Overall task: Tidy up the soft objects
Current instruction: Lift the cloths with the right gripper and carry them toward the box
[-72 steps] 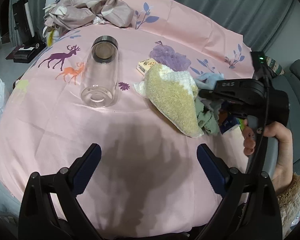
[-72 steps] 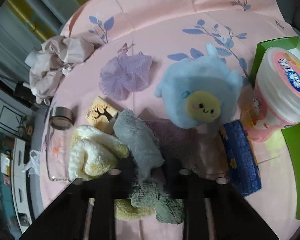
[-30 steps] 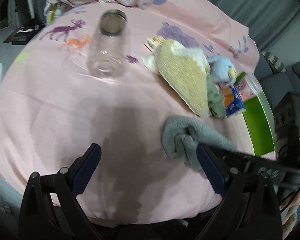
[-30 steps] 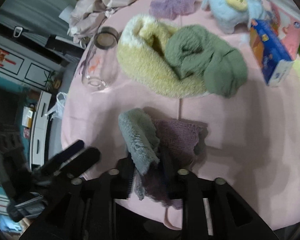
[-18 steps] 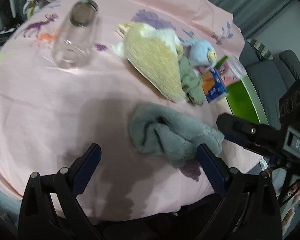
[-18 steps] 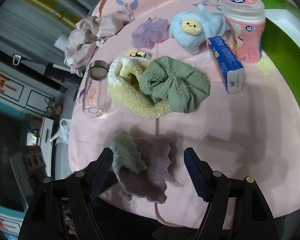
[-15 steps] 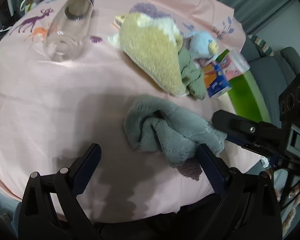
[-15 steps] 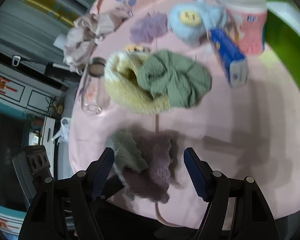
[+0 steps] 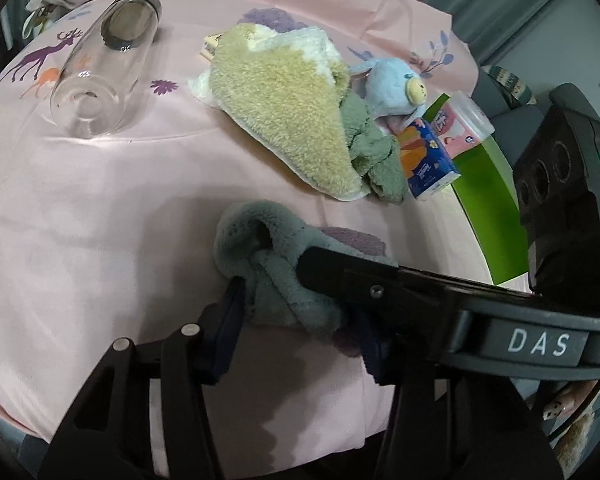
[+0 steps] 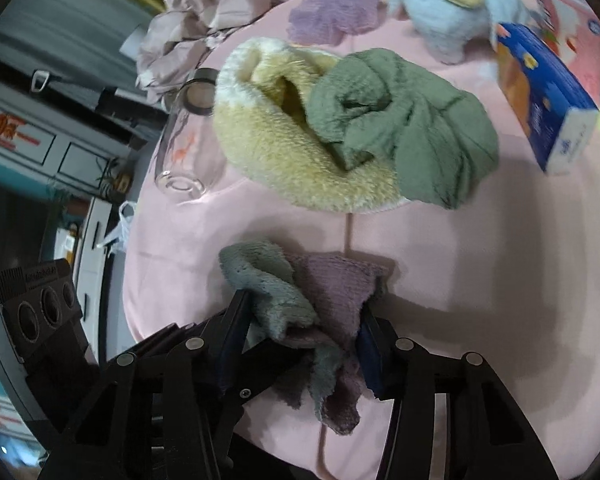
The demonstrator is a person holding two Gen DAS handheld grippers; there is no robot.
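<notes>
Change: both grippers now close around the grey-and-purple towel (image 9: 284,268), where half a second ago their fingers stood wide apart.
Left gripper (image 9: 296,336): fingers pinch the towel's near edge; the grey bunch sits between them.
Right gripper (image 10: 304,336): fingers clamp the same towel from its own side, with a purple corner hanging below them.
Towel place: on the pink counter (image 9: 100,200), just ahead of both pairs of fingers.
Beyond the fingers: yellow fluffy cloth (image 10: 284,148) with a green cloth (image 10: 412,128) lying on it, blue plush toy (image 10: 456,0) farther off.
Left of them: glass bottle (image 9: 104,68) on its side.
</notes>
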